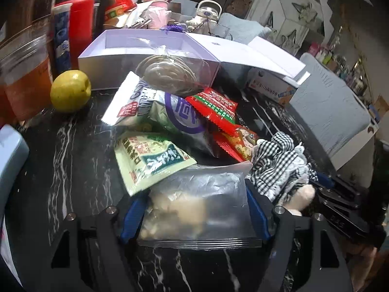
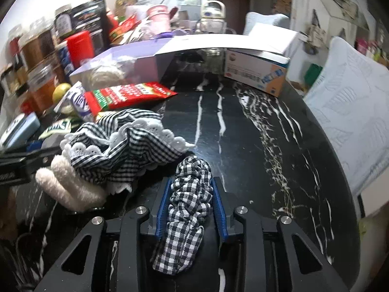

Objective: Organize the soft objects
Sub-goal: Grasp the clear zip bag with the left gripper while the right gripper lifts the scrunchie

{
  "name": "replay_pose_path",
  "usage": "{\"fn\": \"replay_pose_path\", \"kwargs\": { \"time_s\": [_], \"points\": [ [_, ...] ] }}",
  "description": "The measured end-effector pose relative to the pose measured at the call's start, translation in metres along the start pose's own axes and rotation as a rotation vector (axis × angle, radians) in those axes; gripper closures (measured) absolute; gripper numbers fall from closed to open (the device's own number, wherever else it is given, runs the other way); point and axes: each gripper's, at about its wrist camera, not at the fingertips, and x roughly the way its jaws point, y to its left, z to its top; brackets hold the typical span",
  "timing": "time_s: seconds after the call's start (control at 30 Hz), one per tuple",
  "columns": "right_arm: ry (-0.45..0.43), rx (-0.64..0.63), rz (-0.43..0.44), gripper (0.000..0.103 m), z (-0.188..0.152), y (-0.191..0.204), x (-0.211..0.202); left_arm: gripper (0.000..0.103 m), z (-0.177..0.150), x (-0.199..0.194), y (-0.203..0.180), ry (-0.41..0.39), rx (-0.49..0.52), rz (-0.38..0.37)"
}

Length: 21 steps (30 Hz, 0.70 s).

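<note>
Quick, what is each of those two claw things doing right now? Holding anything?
Left gripper: jaws closed on the clear zip bag.
Right gripper: jaws closed on the checked fabric strap.

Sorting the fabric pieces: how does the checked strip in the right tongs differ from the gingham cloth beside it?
The checked strip has bold checks; the gingham cloth has fine ones. The strip is narrow and scrunched between the right tongs; the cloth is a loose heap with white lace edging. Both are black-and-white.
</note>
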Motion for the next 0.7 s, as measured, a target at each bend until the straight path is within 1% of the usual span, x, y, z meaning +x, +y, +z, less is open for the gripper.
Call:
{"fn": "replay_pose_path", "kwargs": {
  "time_s": [0.07, 0.2, 0.4, 0.57, 0.7],
  "points": [
    [0.001, 0.024, 0.001, 0.074, -0.001, -0.003, -0.002, 0.029, -0.002, -0.007, -0.002, -0.016, 0.003, 0.01],
    [-0.006, 0.054, 0.018, 0.075, -0.006, -0.008, -0.009, 0.029, -0.005, -0.026, -0.005, -0.068, 0.043, 0.049],
    [-0.037, 0.068, 0.032, 0.075, -0.016, -0.003, -0.027, 0.029, -0.013, -0.053, -0.005, -0.117, 0.033, 0.046],
    [-0.079, 0.057, 0.047, 0.076, -0.021, 0.006, -0.05, 0.029, -0.02, -0.079, -0.015, -0.179, 0.049, 0.048],
    [-0.114, 0.046, 0.058, 0.076, -0.021, 0.012, -0.07, 0.029, -0.02, -0.101, -0.021, -0.229, 0.048, 0.046]
  ]
}}
